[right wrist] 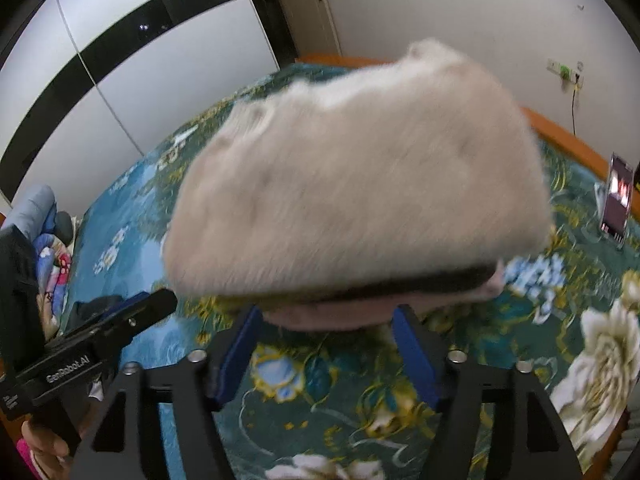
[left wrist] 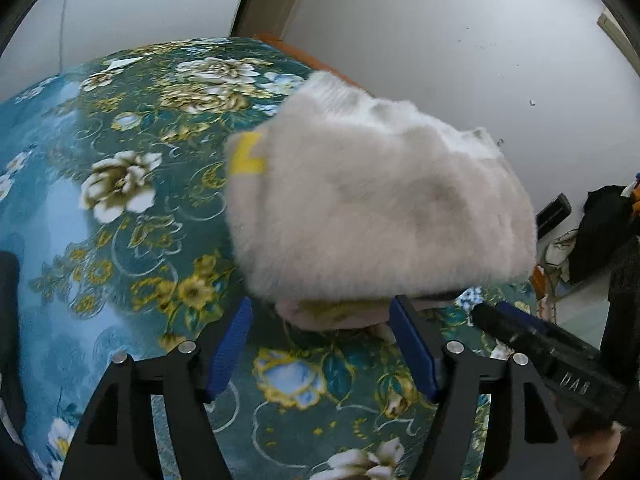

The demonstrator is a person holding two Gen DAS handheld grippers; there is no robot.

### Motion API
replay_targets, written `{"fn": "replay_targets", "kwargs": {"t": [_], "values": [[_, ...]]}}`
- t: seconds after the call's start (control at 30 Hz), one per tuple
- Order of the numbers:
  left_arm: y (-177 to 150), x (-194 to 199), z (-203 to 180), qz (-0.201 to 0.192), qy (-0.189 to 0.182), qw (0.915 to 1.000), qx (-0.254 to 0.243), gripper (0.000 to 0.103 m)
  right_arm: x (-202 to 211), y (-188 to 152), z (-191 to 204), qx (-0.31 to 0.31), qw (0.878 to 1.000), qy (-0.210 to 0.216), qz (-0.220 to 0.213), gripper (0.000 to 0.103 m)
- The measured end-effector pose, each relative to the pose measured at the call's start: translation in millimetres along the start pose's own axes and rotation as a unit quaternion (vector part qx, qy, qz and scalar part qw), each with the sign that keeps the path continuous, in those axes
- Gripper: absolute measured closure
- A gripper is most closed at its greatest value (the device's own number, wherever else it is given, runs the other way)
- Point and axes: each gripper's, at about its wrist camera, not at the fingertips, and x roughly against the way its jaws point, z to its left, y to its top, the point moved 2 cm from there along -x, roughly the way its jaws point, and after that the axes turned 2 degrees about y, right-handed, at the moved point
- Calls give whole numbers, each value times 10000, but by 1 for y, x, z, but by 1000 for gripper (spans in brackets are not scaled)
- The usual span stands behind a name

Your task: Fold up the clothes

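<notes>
**Item: fluffy white garment, folded bundle, on floral bedspread**

Location: the fluffy white garment point(left wrist: 380, 208) rests as a compact, layered bundle on the floral bedspread point(left wrist: 120, 200), a yellow patch point(left wrist: 248, 158) showing at one edge. Motion blur softens its outline, so the number of layers is uncertain.

Left gripper point(left wrist: 320, 336): blue fingers spread apart, empty, poised just before the bundle's near edge.

Right gripper point(right wrist: 326, 338): likewise spread and empty, facing the same edge alongside its partner.

Placement note: both tools flank the near edge, a stance fitting either release or approach.

Nearby: phone point(right wrist: 618, 200), propped upright.
</notes>
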Motion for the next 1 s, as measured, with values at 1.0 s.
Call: {"fn": "replay_targets", "kwargs": {"t": [1.0], "values": [[-25,-4,37,101,627,9979,-138,20,-30,-32,45,270,9992,-281,-13,0]]}}
